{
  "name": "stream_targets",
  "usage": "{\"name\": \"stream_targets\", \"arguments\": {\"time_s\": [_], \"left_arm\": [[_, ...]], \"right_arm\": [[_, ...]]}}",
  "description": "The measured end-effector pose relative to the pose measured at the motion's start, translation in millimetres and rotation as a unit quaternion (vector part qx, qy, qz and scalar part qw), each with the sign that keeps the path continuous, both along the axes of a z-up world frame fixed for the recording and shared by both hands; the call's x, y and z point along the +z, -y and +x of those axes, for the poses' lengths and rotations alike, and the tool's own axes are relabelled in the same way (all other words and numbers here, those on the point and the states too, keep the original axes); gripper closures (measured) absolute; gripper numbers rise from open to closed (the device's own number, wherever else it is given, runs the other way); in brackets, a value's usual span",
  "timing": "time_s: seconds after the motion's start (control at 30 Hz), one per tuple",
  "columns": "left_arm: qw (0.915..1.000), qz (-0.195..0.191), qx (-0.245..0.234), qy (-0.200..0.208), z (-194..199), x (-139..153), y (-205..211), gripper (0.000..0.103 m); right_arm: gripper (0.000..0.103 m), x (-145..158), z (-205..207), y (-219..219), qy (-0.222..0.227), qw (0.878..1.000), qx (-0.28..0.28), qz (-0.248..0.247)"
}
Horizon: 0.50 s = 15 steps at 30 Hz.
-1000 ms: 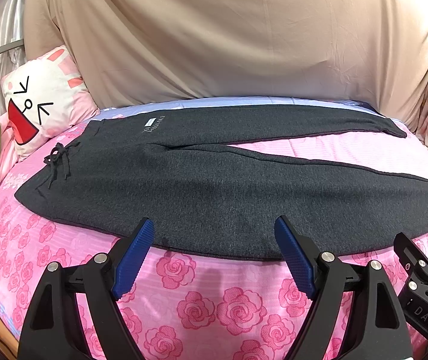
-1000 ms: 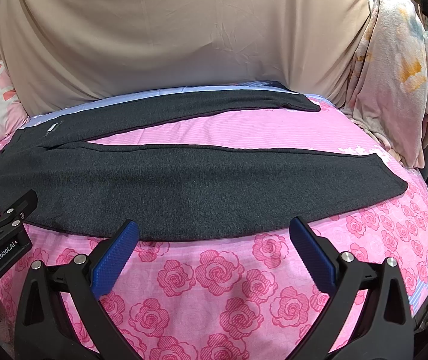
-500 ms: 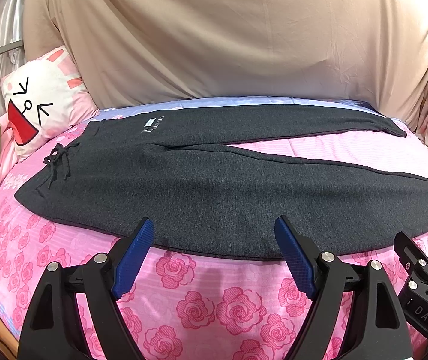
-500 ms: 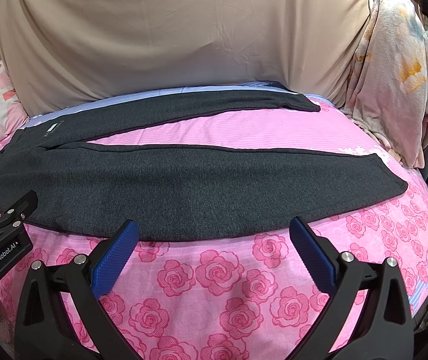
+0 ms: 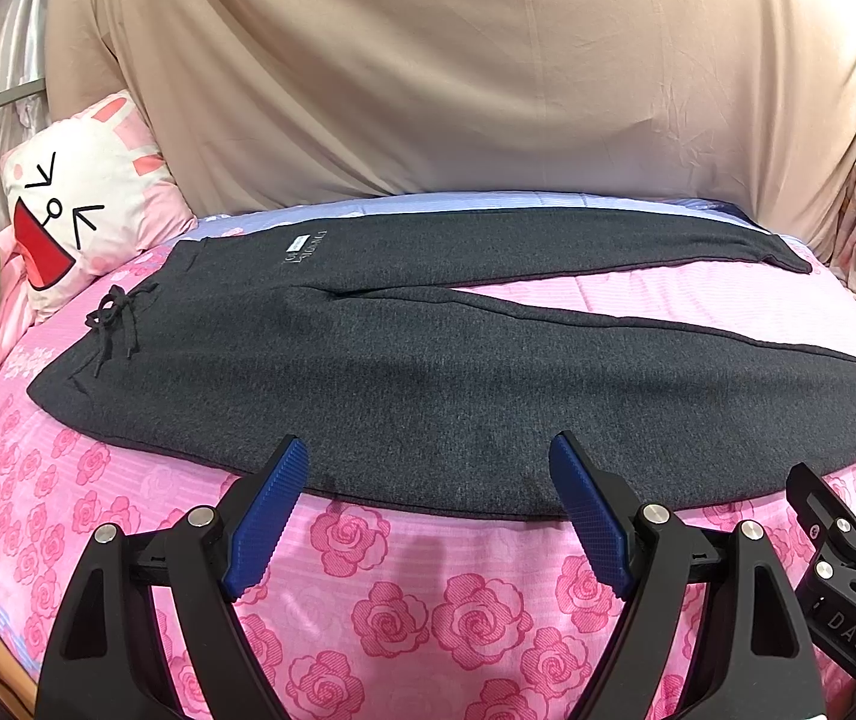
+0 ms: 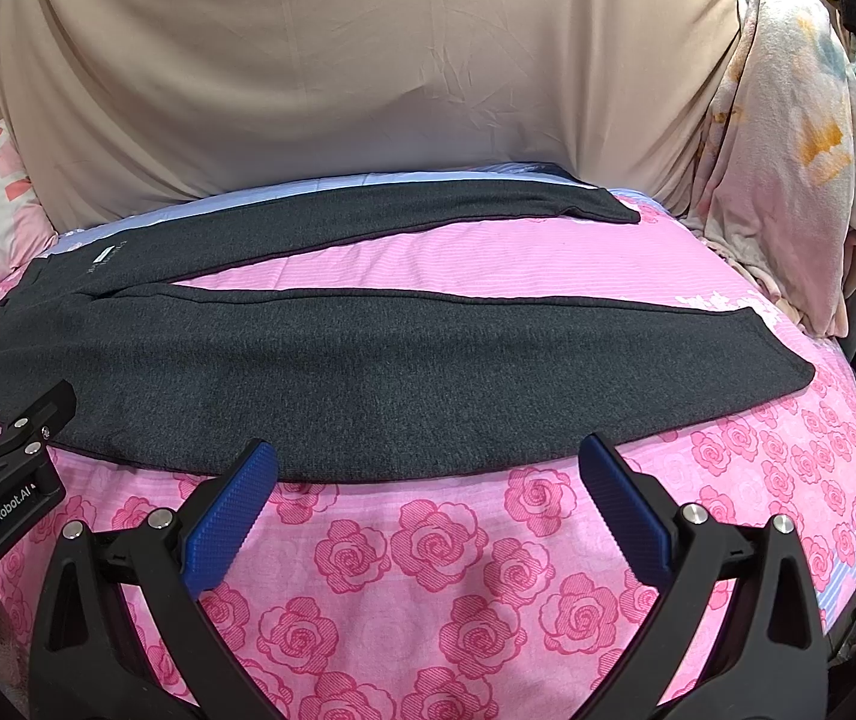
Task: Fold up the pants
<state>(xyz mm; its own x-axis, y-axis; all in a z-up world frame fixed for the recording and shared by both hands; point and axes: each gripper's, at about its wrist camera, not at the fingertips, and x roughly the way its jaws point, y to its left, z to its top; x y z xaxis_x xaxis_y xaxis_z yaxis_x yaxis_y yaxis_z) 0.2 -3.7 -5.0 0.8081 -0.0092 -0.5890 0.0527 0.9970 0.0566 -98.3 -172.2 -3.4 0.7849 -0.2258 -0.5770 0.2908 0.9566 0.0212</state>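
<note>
From your left wrist view, the dark grey pants (image 5: 428,372) lie flat and unfolded across the pink rose-print bed (image 5: 475,612), waistband and drawstring (image 5: 113,324) toward the cartoon pillow (image 5: 77,210), legs splayed apart; your left gripper (image 5: 428,480) stands wide with nothing between its blue pads, poised at the pants' near edge. From your right wrist view, the pants (image 6: 320,384) span the bed (image 6: 439,546) with the near leg's hem far from the pillow, and your right gripper (image 6: 428,474) is likewise spread wide and empty just short of the pants' near edge.
</note>
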Motion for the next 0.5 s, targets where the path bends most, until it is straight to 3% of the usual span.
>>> {"name": "stream_targets", "arguments": {"time_s": [0.5], "left_arm": [[1.0,0.0,-0.001,-0.001,0.5,0.3,-0.2,0.023]], "right_arm": [[0.005,-0.3,-0.2,0.2,0.0,1.0,0.0,0.0]]}}
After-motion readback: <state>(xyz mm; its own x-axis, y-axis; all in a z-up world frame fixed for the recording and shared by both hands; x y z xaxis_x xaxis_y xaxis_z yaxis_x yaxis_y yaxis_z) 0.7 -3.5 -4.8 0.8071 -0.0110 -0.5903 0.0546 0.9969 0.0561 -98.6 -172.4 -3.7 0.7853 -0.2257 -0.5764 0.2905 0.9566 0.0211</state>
